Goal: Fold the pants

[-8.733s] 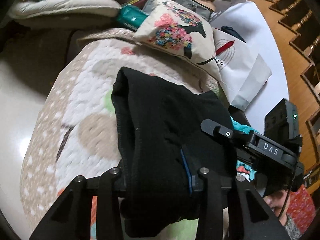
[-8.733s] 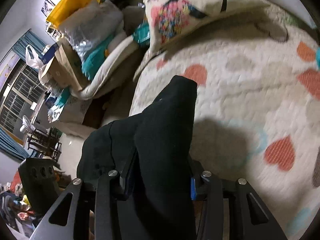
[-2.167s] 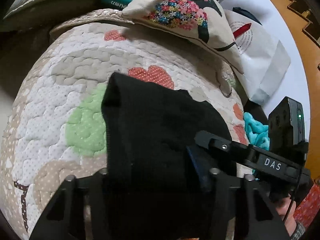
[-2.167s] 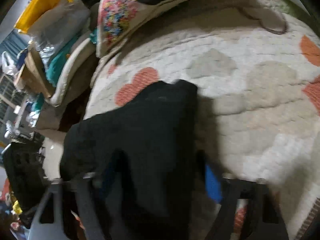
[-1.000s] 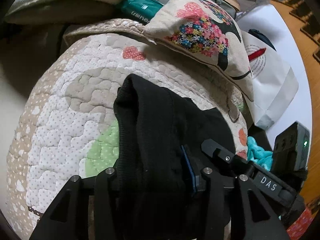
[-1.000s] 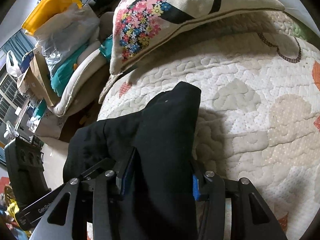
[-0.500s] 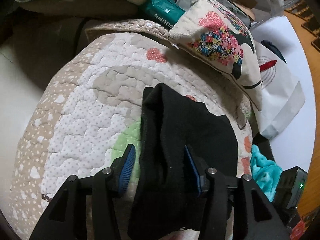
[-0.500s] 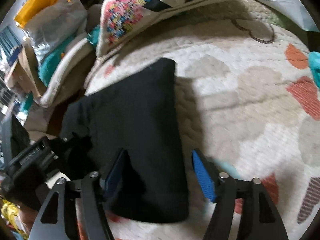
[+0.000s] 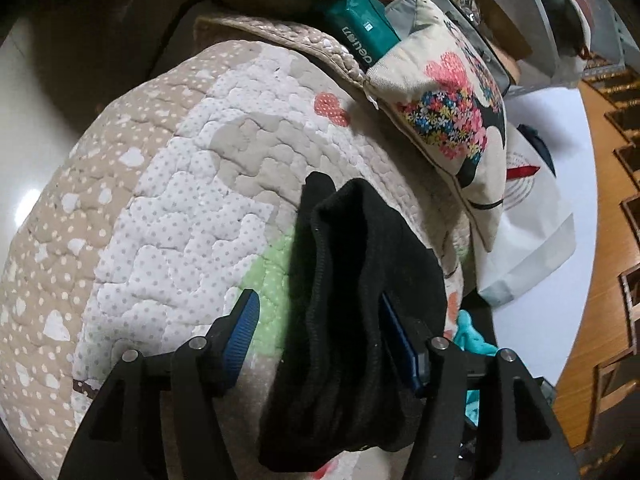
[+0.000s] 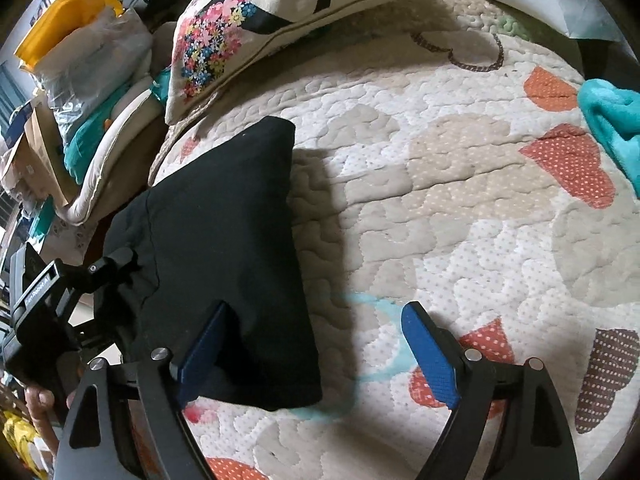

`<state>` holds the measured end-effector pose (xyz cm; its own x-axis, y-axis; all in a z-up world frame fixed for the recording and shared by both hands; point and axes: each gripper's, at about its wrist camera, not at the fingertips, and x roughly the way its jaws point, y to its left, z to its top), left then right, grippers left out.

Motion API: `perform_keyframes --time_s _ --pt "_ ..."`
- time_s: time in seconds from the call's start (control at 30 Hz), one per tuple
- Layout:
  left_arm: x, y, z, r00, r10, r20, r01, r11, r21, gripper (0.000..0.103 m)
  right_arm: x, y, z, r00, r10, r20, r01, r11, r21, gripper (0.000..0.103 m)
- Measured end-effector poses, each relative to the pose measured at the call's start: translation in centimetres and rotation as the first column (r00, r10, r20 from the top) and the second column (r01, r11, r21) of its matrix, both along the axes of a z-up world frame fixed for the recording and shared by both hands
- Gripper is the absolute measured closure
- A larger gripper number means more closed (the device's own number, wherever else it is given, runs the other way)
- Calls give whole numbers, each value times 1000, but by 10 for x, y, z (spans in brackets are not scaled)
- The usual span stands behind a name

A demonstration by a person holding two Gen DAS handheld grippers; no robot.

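Note:
The black pants (image 10: pixel 224 248) lie folded in a compact bundle on the quilted heart-pattern bedspread (image 10: pixel 460 208). In the left wrist view the pants (image 9: pixel 352 312) show edge-on, stacked layers between my left gripper's open blue-padded fingers (image 9: pixel 316 320); the right pad touches the fabric, the left pad stands clear. My right gripper (image 10: pixel 316 344) is open and wide, its left finger over the bundle's near corner, its right finger over bare quilt. The left gripper's body (image 10: pixel 44 292) shows at the bundle's left edge.
A floral pillow (image 10: pixel 288 12) lies at the far edge of the bed. A teal cloth (image 10: pixel 612 116) sits at the right. White bags (image 9: pixel 532 216) and piled clutter (image 10: pixel 80 64) lie beyond the bed. The bed edge drops to the floor on the left.
Both grippers have opened and let go of the pants, which now rest folded on the bedspread. Both grippers have drawn back a little.

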<state>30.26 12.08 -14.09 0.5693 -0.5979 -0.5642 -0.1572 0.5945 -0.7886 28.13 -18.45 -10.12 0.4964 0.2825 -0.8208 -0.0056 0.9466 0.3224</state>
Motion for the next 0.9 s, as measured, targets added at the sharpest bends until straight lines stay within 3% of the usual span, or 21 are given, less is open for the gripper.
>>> perform_keyframes --time_s 0.23,0.37,0.5,0.7,0.87,0.9 --pt "-4 4 3 1000 15 2 -15 1000 11 40 -13 -9 13 997 -60 41 63 995 -82 13" --pt "-17 7 16 999 36 -12 -34 990 139 38 -31 -6 35 994 -69 90 83 983 -163 13" --pt "-48 2 38 1000 20 -1 -19 963 269 38 -60 1 52 992 -57 113 72 987 -141 12" --pt "-118 -16 65 998 -59 12 46 884 465 38 -110 18 44 997 -32 70 39 994 -102 12" --pt "-188 -36 104 984 -73 161 -47 771 635 37 -153 21 42 997 -30 68 34 997 -65 12" --pt "-201 -41 113 977 -74 200 -78 750 657 32 -158 21 43 997 -28 73 33 998 -62 12"
